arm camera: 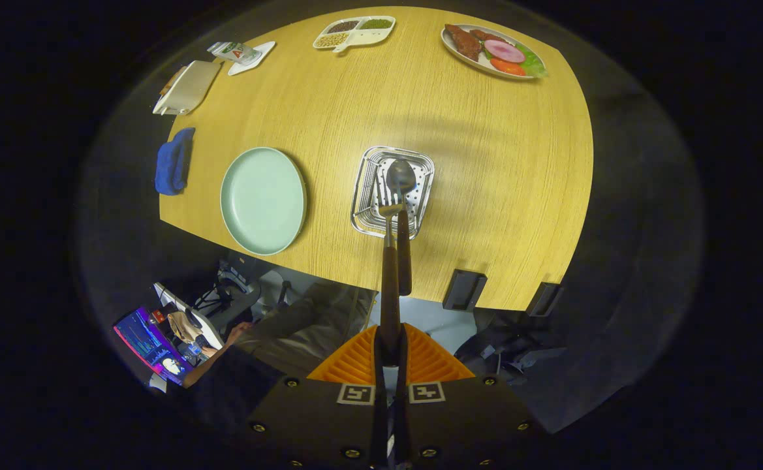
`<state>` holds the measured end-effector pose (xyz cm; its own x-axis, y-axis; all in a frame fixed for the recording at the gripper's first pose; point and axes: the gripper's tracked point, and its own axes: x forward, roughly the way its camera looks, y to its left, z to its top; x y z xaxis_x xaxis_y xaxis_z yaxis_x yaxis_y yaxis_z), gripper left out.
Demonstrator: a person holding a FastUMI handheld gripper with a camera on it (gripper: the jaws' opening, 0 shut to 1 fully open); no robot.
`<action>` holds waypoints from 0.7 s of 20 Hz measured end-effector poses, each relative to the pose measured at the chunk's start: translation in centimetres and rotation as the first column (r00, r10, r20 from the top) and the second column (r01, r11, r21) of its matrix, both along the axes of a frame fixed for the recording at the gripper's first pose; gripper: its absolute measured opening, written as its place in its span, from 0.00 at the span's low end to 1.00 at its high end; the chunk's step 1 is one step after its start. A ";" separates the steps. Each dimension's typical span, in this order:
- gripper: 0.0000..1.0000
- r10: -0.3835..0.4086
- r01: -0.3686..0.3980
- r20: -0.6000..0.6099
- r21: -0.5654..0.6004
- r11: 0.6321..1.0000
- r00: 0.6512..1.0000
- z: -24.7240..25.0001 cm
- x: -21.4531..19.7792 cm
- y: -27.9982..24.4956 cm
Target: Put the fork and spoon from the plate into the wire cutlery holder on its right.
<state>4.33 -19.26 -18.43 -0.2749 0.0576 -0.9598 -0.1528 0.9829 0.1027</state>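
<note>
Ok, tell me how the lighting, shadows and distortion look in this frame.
Gripper view: fisheye bends the table edges into curves; a soft shadow lies across the wood beyond the wire cutlery holder; the spoon bowl catches glare; the gripper, shut on the fork handle, is sharp, and the floor below sits dim.

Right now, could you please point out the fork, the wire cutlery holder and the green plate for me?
fork (389, 210): gripper view, on its tines, above the holder.
wire cutlery holder (361, 196): gripper view, on its left wire wall.
green plate (262, 199): gripper view, on its bare middle, left of the holder.
</note>
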 end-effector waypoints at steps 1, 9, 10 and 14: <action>0.05 0.012 -0.012 -0.016 -0.007 1.000 1.000 -0.4 0.3 0.0; 0.05 0.031 -0.033 -0.073 -0.022 0.999 0.997 -2.4 2.4 0.0; 0.08 0.026 -0.028 -0.069 -0.023 0.999 0.997 -2.5 2.5 0.0; 0.17 0.024 -0.024 0.004 0.001 1.000 1.000 -1.3 3.2 -0.1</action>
<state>7.51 -19.39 -19.76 -0.2723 0.0522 -0.9608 -0.1771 0.9788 0.1034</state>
